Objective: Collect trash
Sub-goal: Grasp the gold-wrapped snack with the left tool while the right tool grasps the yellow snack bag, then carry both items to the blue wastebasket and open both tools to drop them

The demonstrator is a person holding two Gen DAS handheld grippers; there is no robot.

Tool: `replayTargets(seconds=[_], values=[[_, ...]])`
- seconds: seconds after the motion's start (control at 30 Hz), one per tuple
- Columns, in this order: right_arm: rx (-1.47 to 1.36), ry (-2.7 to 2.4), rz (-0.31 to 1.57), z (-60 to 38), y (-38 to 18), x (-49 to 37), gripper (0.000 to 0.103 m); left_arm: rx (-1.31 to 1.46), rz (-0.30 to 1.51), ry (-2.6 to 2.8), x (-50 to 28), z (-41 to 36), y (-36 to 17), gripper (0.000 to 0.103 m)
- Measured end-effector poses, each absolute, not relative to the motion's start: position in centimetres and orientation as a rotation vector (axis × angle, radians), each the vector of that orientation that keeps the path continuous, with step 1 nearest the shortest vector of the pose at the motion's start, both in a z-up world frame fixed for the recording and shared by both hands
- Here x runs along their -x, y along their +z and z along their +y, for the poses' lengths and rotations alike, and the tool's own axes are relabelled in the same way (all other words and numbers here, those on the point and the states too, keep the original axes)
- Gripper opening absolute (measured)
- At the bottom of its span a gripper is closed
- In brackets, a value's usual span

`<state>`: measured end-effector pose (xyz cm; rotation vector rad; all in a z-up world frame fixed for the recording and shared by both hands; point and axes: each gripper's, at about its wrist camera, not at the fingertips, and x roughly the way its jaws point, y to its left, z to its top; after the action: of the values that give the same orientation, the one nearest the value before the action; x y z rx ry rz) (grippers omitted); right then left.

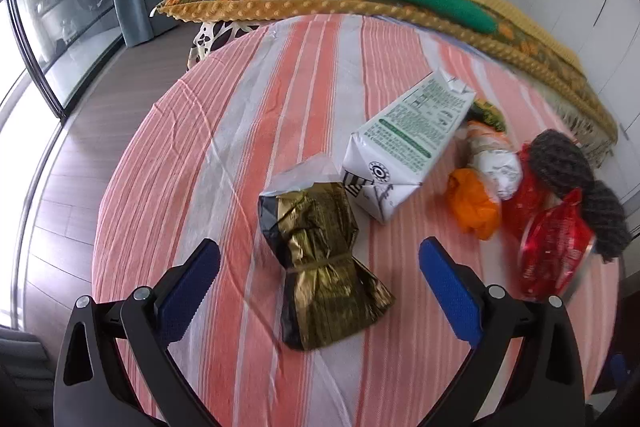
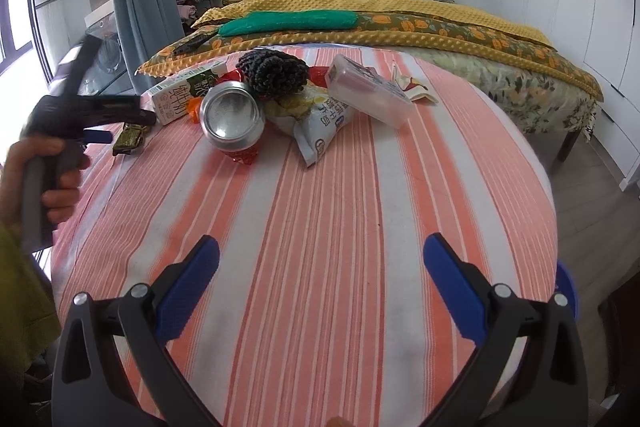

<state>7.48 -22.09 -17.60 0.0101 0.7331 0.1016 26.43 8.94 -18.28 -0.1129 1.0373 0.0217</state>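
Our left gripper (image 1: 319,269) hangs wide open just above the counter (image 1: 200,155), its blue pads either side of a crumpled gold foil bag (image 1: 320,263) that lies between them but is not yet touched. The bag looks light and crinkly, cinched at its middle by a rubber band, so we judge the banded waist the best place to close on: the foil there is bunched and firm, while the flared ends would slide or crush. Just beyond it lies a white and green milk carton (image 1: 404,143) on its side, stiff along its edges and probably empty and light. Past that sit an orange wrapper (image 1: 476,207), a white crumpled packet (image 1: 496,163), a red wrapper (image 1: 548,251) and a dark knitted thing (image 1: 568,163), all soft and close together. Our right gripper (image 2: 320,275) is also spread open and empty, over bare striped cloth, well apart from the pile. From there we see a silver can (image 2: 232,119) on its side, smooth and apt to roll, a snack bag (image 2: 316,127), and a clear plastic box (image 2: 368,91). Behind the counter stands a bed (image 2: 400,19).
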Motion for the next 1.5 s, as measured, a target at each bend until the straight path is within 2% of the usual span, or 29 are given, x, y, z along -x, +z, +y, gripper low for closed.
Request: replayTargets(seconds=[0.1,0.3,0.43,0.53,0.57,0.63,0.67,0.7,0.83,0.87,0.9,1.0,1.27,1.43,1.47,1.5], values=[[-0.019,0.102,0.721,-22.5,-17.5,-7.4,0.098,-0.010,1.039,0.043,-26.9,8.1,-19.0,0.098],[-0.061,0.120,0.744,-23.1,-18.0,-8.1,0.098,-0.037,1.000,-0.014,-26.0,8.7,-18.9,0.098],[-0.078,0.119,0.773,-24.4,-18.0,-9.4,0.098,-0.056,1.042,-0.037,-26.0,9.1,-18.5,0.098],[-0.086,0.116,0.772,-25.4,-17.9,-11.7,0.098,-0.086,0.977,-0.047,-25.5,9.3,-17.7,0.098],[-0.089,0.133,0.780,-25.5,-18.1,-12.6,0.095,-0.089,0.970,-0.061,-25.4,9.4,-17.6,0.097],[-0.102,0.200,0.816,-25.3,-18.6,-15.5,0.076,-0.079,0.971,-0.103,-25.6,9.6,-17.6,0.086],[-0.108,0.221,0.838,-25.3,-18.9,-16.7,0.067,-0.077,0.975,-0.119,-25.7,9.7,-17.8,0.074],[-0.127,0.264,0.870,-25.1,-19.4,-18.5,0.066,-0.078,0.979,-0.131,-25.9,9.7,-18.0,0.064],[-0.161,0.374,0.890,-23.9,-20.1,-22.2,0.064,-0.098,0.948,-0.172,-25.2,9.5,-18.0,0.048],[-0.158,0.381,0.882,-23.7,-20.1,-22.5,0.051,-0.102,0.941,-0.184,-24.9,9.5,-17.9,0.039],[-0.171,0.391,0.881,-23.6,-20.1,-22.9,0.035,-0.102,0.940,-0.195,-24.5,9.4,-17.8,0.039],[-0.209,0.403,0.882,-24.1,-19.8,-22.3,0.024,-0.098,0.923,-0.241,-22.2,9.2,-17.1,0.038],[-0.150,0.402,0.902,-25.4,-17.9,-13.1,0.023,-0.096,0.922,-0.468,-14.8,4.6,-16.1,0.038],[-0.079,0.337,0.941,-26.6,-18.8,-7.6,0.023,-0.109,0.948,-0.533,-13.1,2.0,-17.1,0.046],[-0.065,0.329,0.943,-26.8,-19.0,-6.9,0.024,-0.121,0.948,-0.527,-12.8,1.7,-17.3,0.050],[-0.058,0.323,0.946,-27.1,-19.1,-6.5,0.039,-0.129,0.948,-0.522,-12.7,1.6,-17.4,0.054]])
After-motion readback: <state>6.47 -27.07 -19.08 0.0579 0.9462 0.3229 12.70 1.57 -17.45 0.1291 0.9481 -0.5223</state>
